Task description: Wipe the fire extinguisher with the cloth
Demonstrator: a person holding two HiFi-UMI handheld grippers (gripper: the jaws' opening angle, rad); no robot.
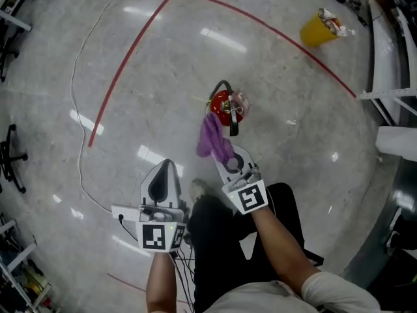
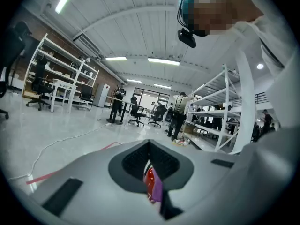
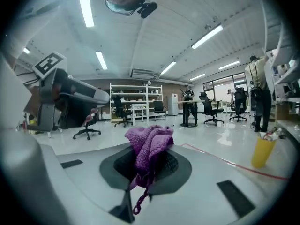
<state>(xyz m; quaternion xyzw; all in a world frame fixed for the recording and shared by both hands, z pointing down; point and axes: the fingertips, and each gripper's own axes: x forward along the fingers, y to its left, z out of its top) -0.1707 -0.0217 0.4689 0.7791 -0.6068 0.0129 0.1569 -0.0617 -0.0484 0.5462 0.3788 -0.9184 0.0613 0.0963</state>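
At frame centre, the right gripper clamps the purple cloth beside the red fire extinguisher. At lower left, the left gripper holds its jaws together, empty.

A small red fire extinguisher stands on the floor. The purple knitted cloth hangs bunched just beside it, pinched in the right gripper.

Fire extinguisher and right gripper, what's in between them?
The purple cloth, clamped in the right gripper, hangs between it and the fire extinguisher; the head view shows it.

text: none legible | fire extinguisher label: apparently too small
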